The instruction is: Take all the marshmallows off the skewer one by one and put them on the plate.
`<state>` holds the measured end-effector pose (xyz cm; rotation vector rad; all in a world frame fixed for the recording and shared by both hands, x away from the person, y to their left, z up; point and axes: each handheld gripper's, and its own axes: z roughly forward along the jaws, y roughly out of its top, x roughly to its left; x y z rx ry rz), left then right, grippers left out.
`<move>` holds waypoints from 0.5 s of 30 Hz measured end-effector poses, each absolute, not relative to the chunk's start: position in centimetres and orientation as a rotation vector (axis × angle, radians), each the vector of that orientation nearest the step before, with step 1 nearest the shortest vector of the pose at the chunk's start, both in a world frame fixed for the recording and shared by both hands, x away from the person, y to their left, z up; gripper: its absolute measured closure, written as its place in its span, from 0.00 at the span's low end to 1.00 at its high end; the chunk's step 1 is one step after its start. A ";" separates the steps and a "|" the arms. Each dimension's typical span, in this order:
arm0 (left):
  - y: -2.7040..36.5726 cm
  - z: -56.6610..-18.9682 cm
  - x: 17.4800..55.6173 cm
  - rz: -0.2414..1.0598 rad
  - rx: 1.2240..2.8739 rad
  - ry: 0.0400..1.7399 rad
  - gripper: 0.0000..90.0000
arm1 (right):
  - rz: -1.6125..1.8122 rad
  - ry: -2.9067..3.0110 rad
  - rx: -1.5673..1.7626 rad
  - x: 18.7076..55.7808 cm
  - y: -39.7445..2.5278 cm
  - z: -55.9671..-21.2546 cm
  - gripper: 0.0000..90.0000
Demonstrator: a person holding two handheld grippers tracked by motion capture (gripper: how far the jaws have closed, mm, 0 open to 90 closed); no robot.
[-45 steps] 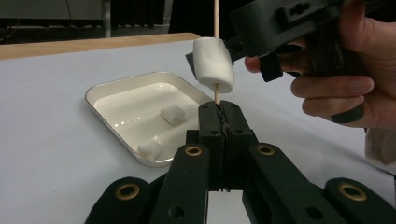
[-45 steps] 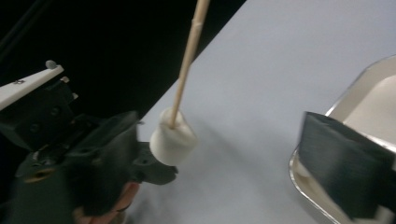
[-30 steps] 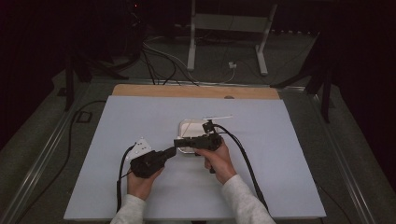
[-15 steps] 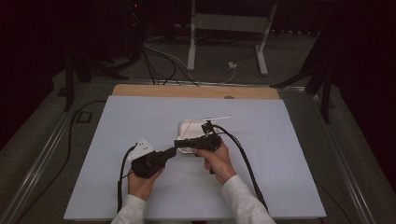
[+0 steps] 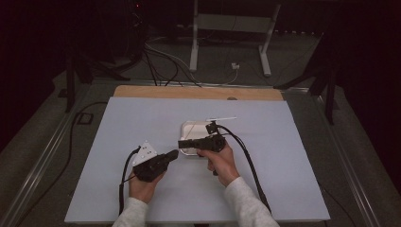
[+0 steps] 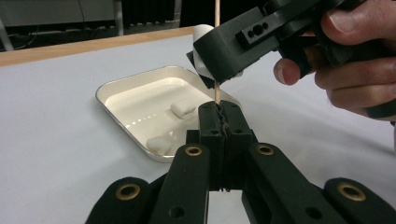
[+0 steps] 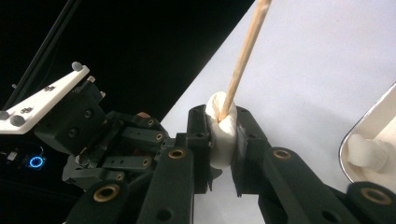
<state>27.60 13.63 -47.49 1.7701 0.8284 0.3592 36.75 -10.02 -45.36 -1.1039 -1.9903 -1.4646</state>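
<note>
My left gripper is shut on the bottom end of a thin wooden skewer that stands upright. Just above it, my right gripper is shut on a white marshmallow, and the skewer runs into the marshmallow's top. In the high view the two grippers meet tip to tip, left and right, at the near edge of a small white tray. The tray holds two more marshmallows, one near its middle and one at its near corner.
A pale blue-grey mat covers the table, with a wooden strip along the far edge. A thin pale stick lies just beyond the tray. Cables trail from both grippers toward the near edge. Dark floor, cables and stand legs lie beyond the table.
</note>
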 end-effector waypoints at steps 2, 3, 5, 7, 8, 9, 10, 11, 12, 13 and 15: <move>13.6 -47.5 27.6 0.365 1.771 0.825 1.00 | -1.468 -1.989 -1.105 36.8 -10.1 -45.3 0.89; 13.6 -47.6 27.6 0.373 1.773 0.823 1.00 | -1.469 -1.985 -1.106 36.8 -10.1 -45.2 0.89; 13.7 -47.7 27.6 0.371 1.769 0.823 1.00 | -1.471 -1.985 -1.112 36.9 -10.2 -45.2 0.89; 13.7 -47.8 27.6 0.375 1.775 0.822 1.00 | -1.471 -1.978 -1.121 37.0 -10.3 -45.2 0.89; 13.7 -47.8 27.6 0.378 1.778 0.822 1.00 | -1.472 -1.974 -1.125 37.0 -10.4 -45.2 0.89; 13.7 -47.8 27.6 0.381 1.783 0.820 1.00 | -1.477 -1.970 -1.128 37.0 -10.4 -45.1 0.89; 13.7 -47.8 27.5 0.385 1.786 0.820 1.00 | -1.484 -1.968 -1.133 37.1 -10.5 -45.1 0.89; 13.8 -47.8 27.5 0.381 1.782 0.818 1.00 | -1.494 -1.960 -1.142 37.1 -10.7 -44.9 0.89; 13.8 -47.8 27.5 0.378 1.782 0.817 1.00 | -1.497 -1.951 -1.144 37.2 -10.9 -44.8 0.89; 13.7 -47.8 27.5 0.379 1.786 0.816 1.00 | -1.499 -1.956 -1.138 37.2 -11.0 -44.8 0.89; 13.7 -47.8 27.5 0.376 1.790 0.812 1.00 | -1.492 -1.969 -1.141 37.2 -11.0 -44.6 0.89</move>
